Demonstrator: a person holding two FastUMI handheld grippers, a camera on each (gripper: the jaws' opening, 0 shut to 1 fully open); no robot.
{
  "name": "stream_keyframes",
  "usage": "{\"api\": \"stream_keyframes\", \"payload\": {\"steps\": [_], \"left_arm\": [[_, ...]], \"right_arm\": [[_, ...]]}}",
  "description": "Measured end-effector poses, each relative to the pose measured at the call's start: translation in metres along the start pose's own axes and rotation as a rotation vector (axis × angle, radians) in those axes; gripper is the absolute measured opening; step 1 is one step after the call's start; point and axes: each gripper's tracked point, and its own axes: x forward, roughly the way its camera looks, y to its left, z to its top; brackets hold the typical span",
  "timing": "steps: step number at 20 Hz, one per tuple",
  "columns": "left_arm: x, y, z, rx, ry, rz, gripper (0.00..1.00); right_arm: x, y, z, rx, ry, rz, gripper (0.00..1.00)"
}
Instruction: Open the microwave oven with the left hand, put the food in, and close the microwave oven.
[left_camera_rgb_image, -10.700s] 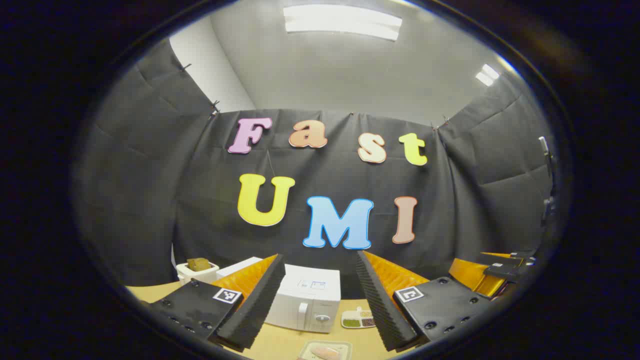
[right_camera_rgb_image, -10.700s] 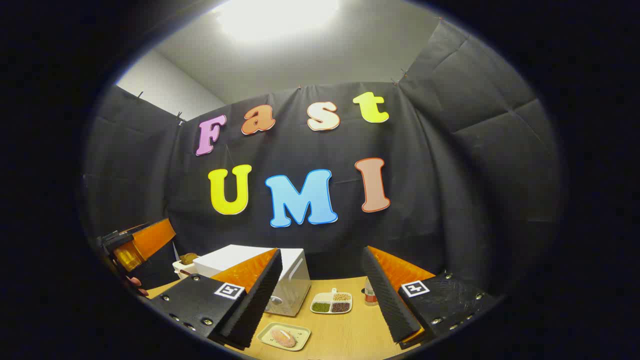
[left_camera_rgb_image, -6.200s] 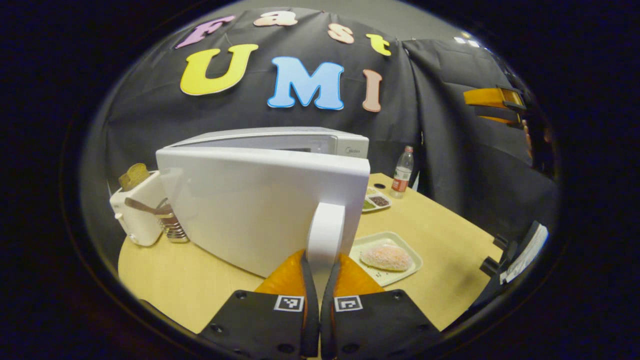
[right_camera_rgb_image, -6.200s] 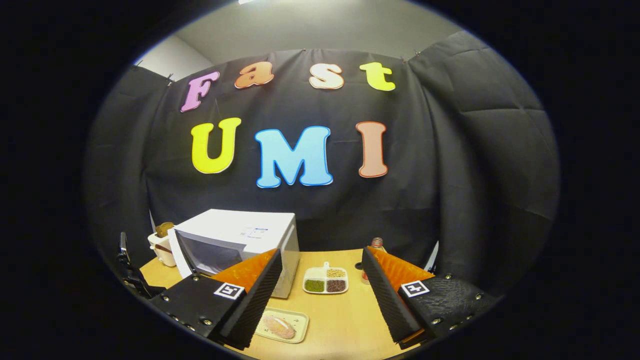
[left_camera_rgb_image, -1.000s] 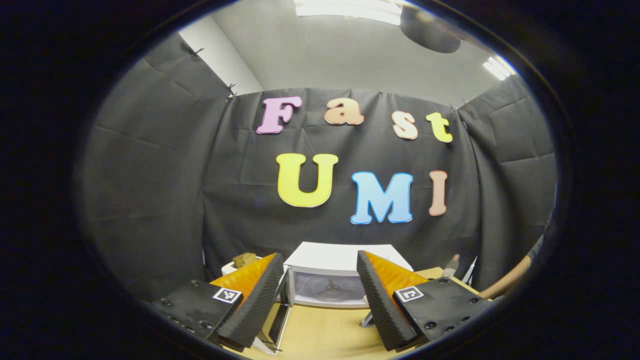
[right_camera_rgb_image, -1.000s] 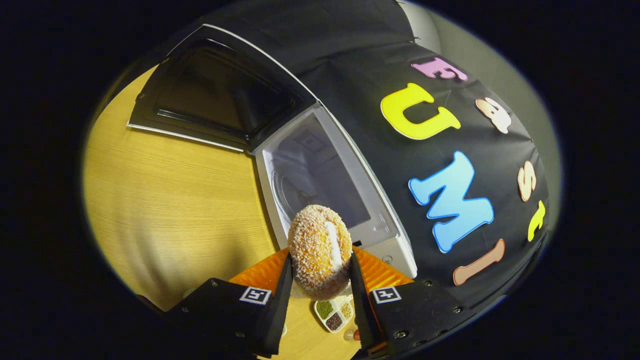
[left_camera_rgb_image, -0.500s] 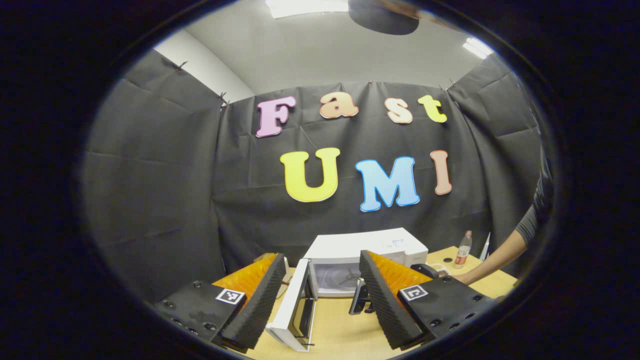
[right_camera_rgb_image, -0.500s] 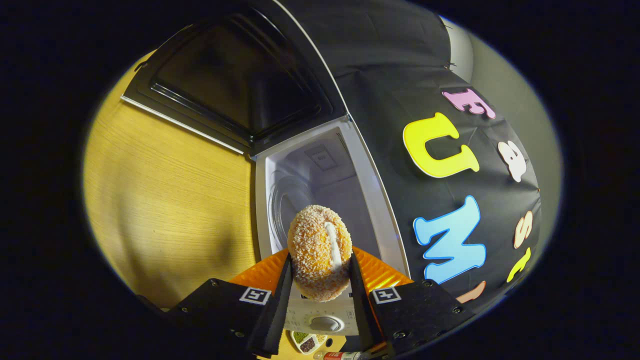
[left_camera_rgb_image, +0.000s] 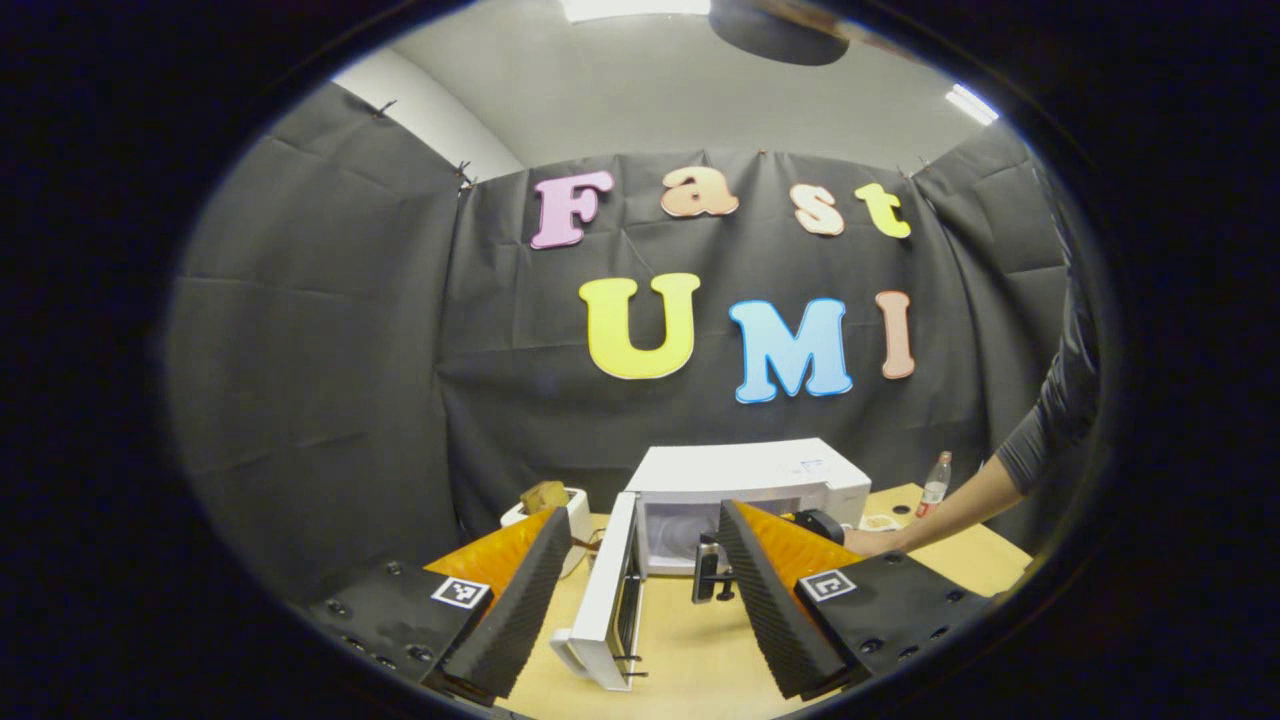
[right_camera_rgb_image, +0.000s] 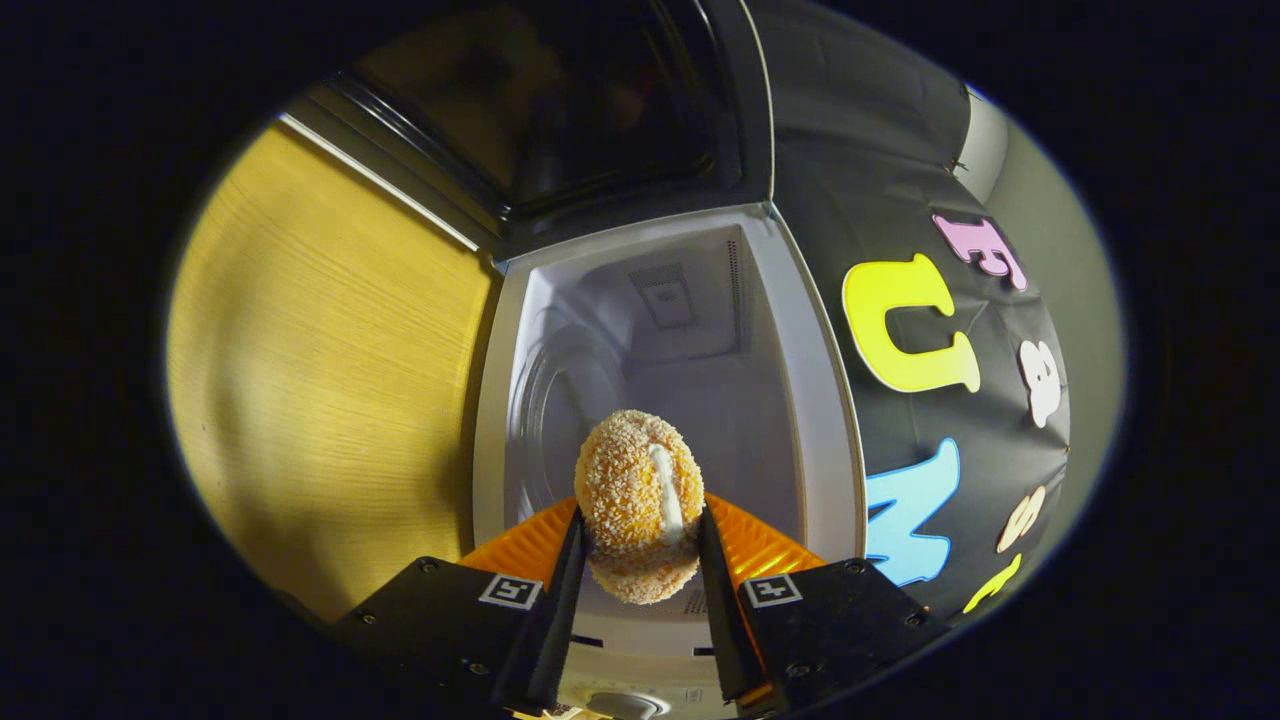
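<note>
The white microwave (left_camera_rgb_image: 745, 475) stands at the back of the wooden table, its door (left_camera_rgb_image: 608, 595) swung wide open to the left. My left gripper (left_camera_rgb_image: 640, 515) is open and empty, held back from the oven and facing it. In the right gripper view the crumb-coated food (right_camera_rgb_image: 640, 500) sits between the two fingers of my right gripper (right_camera_rgb_image: 638, 520), which is shut on it. The view is rolled sideways. The food hovers just in front of the microwave cavity (right_camera_rgb_image: 680, 360), with the glass turntable (right_camera_rgb_image: 555, 405) inside. The left gripper view shows the right gripper (left_camera_rgb_image: 708, 575) at the oven's mouth, held by a hand (left_camera_rgb_image: 870, 541).
A white toaster (left_camera_rgb_image: 560, 505) with a slice of bread stands left of the microwave. A bottle (left_camera_rgb_image: 935, 480) stands at the table's back right. The person's sleeved arm (left_camera_rgb_image: 1040, 430) reaches in from the right. The dark inner face of the door (right_camera_rgb_image: 560, 110) stands beside the cavity, above bare table (right_camera_rgb_image: 320, 370).
My right gripper has carried the food closer to the open cavity, which now looms larger. The left gripper has shifted slightly, staying open. The door stands open as before.
</note>
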Motion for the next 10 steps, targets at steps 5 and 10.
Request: {"api": "stream_keyframes", "payload": {"steps": [5,10], "left_arm": [[-0.005,0.023,-0.007,-0.011,0.02,0.036,0.94],[-0.008,0.037,-0.017,-0.023,0.042,0.07,0.97]], "right_arm": [[0.029,-0.004,-0.005,-0.005,0.056,-0.011,0.59],[0.042,-0.001,0.0,0.01,0.065,0.002,0.59]]}}
